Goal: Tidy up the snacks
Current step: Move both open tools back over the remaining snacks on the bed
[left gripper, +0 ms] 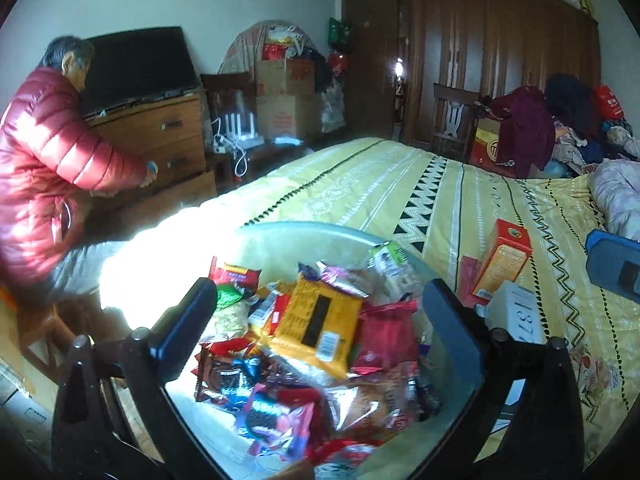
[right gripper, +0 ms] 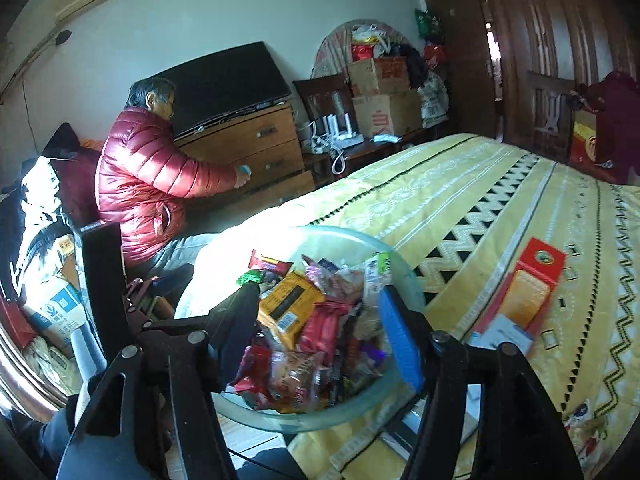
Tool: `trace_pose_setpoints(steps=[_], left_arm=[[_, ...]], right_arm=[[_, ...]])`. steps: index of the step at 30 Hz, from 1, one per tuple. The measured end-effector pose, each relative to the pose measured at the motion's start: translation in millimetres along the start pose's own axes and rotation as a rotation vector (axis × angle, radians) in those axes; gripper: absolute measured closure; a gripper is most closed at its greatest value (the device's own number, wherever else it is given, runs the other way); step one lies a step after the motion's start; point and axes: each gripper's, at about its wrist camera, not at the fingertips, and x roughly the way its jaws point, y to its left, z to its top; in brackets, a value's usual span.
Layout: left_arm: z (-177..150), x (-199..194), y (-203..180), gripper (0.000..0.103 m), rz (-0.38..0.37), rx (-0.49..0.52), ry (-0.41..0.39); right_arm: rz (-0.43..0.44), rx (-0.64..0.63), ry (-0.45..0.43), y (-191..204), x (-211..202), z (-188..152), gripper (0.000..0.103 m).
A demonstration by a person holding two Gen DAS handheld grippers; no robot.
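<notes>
Snacks (left gripper: 316,332) fill a glass bowl (left gripper: 304,232) at the bed's (left gripper: 360,176) near edge. Left gripper (left gripper: 316,320) hovers over them, fingers (left gripper: 188,320) apart, empty; an orange box (left gripper: 504,258) stands just right.

Right gripper (right gripper: 316,320) likewise hangs above the bowl (right gripper: 344,236), fingers (right gripper: 400,340) spread; bedspread beyond lies open.

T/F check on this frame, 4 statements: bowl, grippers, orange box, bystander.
1. The glass bowl holds wrapped snacks. True.
2. The left gripper is shut on a packet. False: it is open, holding nothing.
3. The right gripper is open. True.
4. The orange box sits inside the bowl. False: it is on the yellow bedspread, beside the bowl.
5. The person in the red jacket is lying on the bed. False: seated, reaching toward the dresser.
</notes>
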Motion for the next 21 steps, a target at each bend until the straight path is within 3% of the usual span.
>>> trace_pose_setpoints(steps=[4, 13, 17, 21], left_arm=[[8.4, -16.0, -48.9, 0.000, -0.075, 0.067, -0.026], [-4.9, -39.5, -159.7, 0.000, -0.250, 0.199, -0.016], [-23.1, -29.1, -205.5, 0.000, -0.370, 0.189, 0.076], [-80.6, 15.1, -256.3, 0.000, -0.519, 0.189, 0.331]], right_arm=[[-0.091, 0.045, -0.073, -33.0, -57.3, -13.7, 0.022], [-0.238, 0.159, -0.147, -108.5, -159.9, -67.4, 0.016], [-0.311, 0.232, -0.160, -149.8, -197.2, -104.5, 0.014], [-0.422, 0.325, -0.097, -203.7, -212.6, -165.7, 0.006]])
